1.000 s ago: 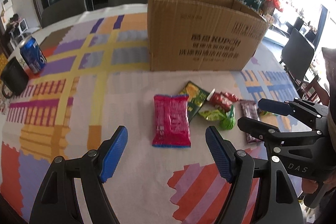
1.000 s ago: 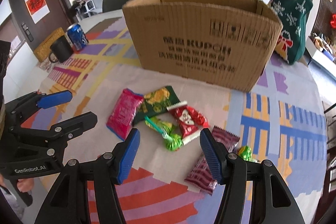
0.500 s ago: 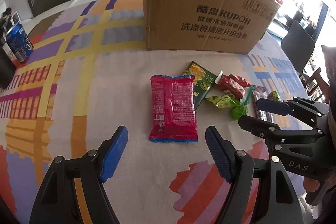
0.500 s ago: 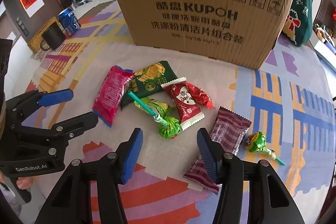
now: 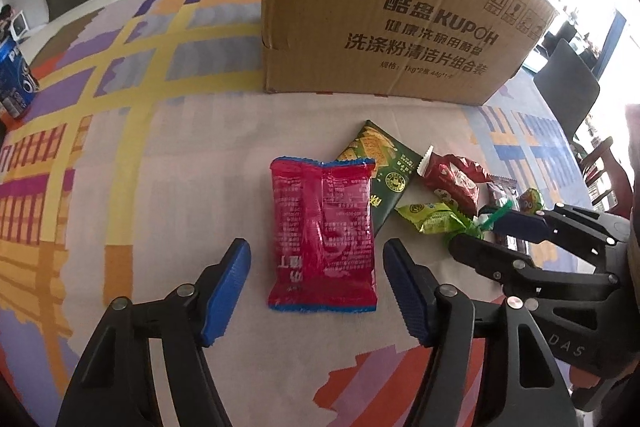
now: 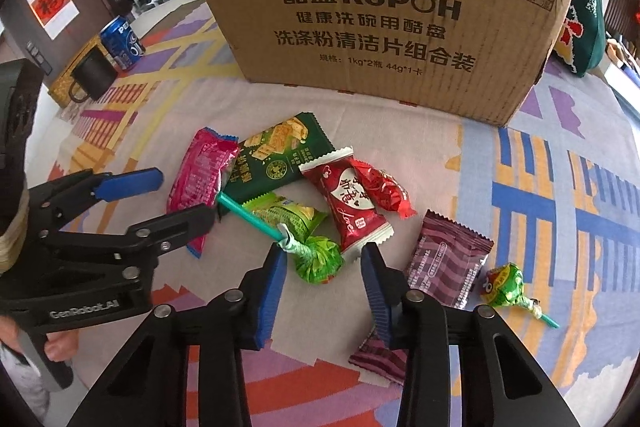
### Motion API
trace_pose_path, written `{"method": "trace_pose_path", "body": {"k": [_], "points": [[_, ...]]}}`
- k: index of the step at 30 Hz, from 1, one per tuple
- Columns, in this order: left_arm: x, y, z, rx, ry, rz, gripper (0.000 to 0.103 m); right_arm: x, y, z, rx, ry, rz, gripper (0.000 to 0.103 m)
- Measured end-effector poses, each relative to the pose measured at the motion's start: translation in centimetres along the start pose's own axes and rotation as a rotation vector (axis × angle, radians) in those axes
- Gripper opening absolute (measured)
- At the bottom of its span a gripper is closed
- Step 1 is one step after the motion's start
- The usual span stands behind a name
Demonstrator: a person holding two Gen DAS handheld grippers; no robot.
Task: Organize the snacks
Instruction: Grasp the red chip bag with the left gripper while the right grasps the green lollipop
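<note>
The bench (image 6: 560, 187) wears a bright patchwork cloth, and a tall KUPOH cardboard box (image 6: 380, 7) stands at its far side. In front of the box lie the snacks: a red-pink packet (image 5: 322, 231) overlapping a dark green cracker packet (image 6: 280, 155), beside a red heart-printed packet (image 6: 352, 199), a maroon wafer packet (image 6: 444, 263) and a green-wrapped lollipop (image 6: 318, 257). The left claw (image 5: 316, 287) is spread wide, straddling the near end of the red-pink packet. The right claw (image 6: 324, 291) is open, its blue pads either side of the lollipop's head.
</note>
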State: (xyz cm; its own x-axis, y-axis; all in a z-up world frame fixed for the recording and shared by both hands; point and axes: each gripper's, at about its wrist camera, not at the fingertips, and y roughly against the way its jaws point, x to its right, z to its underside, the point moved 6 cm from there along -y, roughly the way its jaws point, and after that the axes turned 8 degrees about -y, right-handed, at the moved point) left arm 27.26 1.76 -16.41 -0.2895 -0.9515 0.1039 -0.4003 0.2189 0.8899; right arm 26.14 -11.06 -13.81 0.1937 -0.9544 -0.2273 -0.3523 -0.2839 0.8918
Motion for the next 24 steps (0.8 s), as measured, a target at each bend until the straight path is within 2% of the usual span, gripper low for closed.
{"method": "trace_pose_path", "body": {"k": [8,11,16,24], "points": [[0.1,-0.3,-0.3,0.002,0.012,0.009,0.05,-0.3,-0.8,-0.3,-0.015,-0.013,-0.014,0.036],[0.1,-0.3,-0.3,0.007,0.002,0.002,0.042,-0.4,-1.0,-0.2,-0.017,-0.017,-0.024,0.03],[0.3,0.1,-0.1,0.009,0.002,0.003,0.041,-0.4,-0.9,-0.1,-0.015,-0.022,-0.032,0.028],[1.2,2.3,-0.1,0.053,0.003,-0.007,0.041,0.1,0.9,0.2,0.019,-0.034,-0.042,0.028]]}}
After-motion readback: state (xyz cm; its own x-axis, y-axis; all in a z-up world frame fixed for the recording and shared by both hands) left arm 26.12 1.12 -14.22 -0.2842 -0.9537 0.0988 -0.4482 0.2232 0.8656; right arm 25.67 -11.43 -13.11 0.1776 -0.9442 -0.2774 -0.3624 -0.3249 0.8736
